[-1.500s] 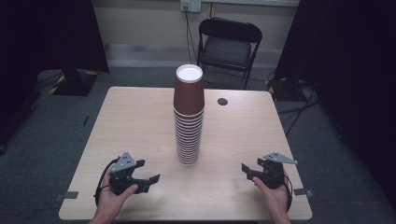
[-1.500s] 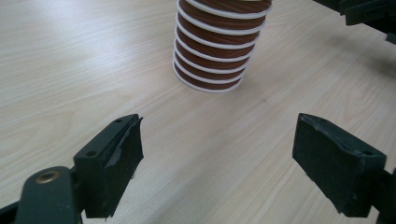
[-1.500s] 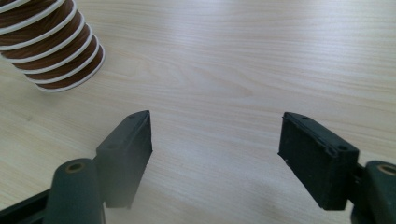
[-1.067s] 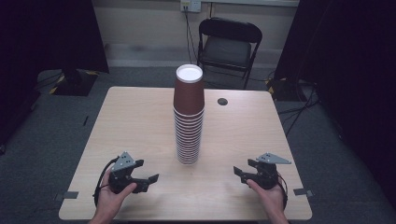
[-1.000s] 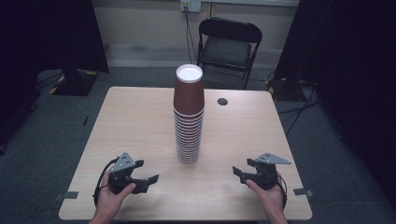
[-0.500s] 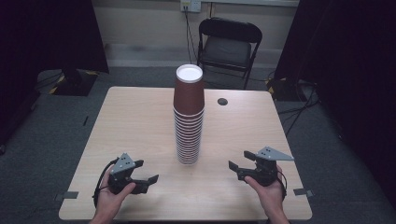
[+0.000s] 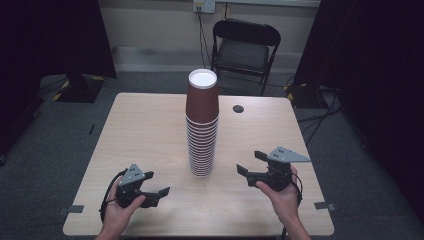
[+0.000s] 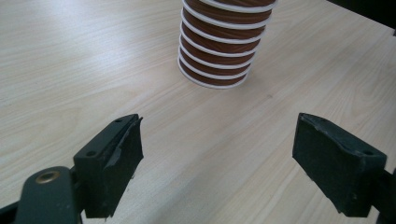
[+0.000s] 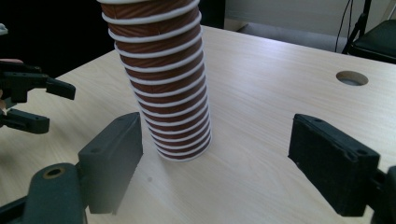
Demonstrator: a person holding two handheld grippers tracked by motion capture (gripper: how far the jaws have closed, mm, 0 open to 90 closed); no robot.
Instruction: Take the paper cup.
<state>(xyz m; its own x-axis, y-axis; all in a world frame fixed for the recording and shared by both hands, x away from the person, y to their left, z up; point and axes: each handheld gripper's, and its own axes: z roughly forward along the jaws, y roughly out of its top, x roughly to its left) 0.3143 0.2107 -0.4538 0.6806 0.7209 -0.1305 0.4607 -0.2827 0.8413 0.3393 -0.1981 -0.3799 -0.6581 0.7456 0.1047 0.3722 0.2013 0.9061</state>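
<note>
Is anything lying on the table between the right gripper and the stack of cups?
Nothing: in the right gripper view, only bare wood separates the right gripper from the cup stack.

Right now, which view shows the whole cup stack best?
The high view: the cup stack stands whole there, white top to base, mid-table. The left gripper view catches just its lowest rims; the right gripper view its lower half, top cut off.

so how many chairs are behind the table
1: a black folding chair stands just past the table's far edge, behind the cup stack. Others may hide in the dark sides.
</note>
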